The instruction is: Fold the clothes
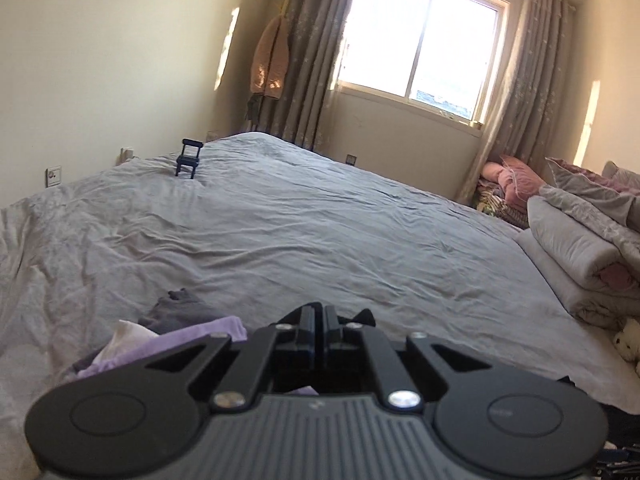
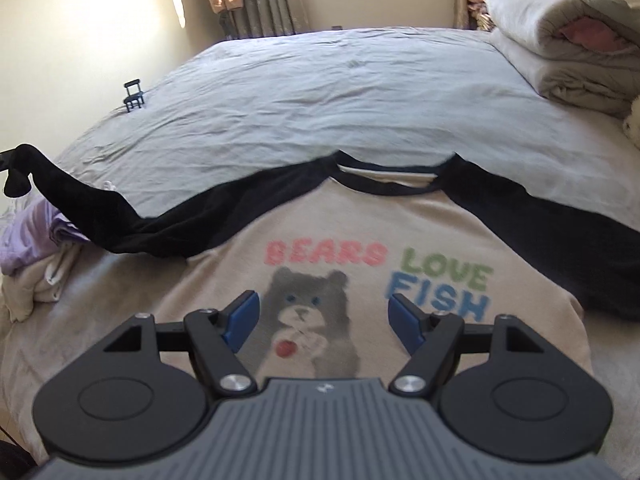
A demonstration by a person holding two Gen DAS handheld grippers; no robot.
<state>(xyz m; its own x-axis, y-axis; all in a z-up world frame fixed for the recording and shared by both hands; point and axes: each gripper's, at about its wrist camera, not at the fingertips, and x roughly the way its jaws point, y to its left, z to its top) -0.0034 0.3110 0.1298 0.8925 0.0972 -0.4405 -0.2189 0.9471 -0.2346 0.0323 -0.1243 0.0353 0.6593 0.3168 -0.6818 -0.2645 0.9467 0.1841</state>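
A beige T-shirt [image 2: 360, 216] with black sleeves, a bear print and the words BEARS LOVE FISH lies face up on the grey bed sheet [image 2: 320, 92]. My right gripper [image 2: 324, 320] hovers open over the bear print, with nothing between its blue pads [image 2: 242, 320]. The shirt's left black sleeve [image 2: 100, 208] is pulled up off the bed toward the far left edge of the right wrist view. My left gripper [image 1: 319, 312] is shut, and a bit of black sleeve cloth [image 1: 366, 317] sticks out beside its closed fingers. The rest of the sleeve is hidden under it.
A loose pile of clothes, purple [image 1: 188, 338] and cream, lies at the left by the shirt. Folded quilts [image 1: 580, 240] and pillows are stacked at the right. A small black stand [image 1: 187, 162] sits far left on the bed. A plush toy [image 1: 628, 340] lies at the right edge.
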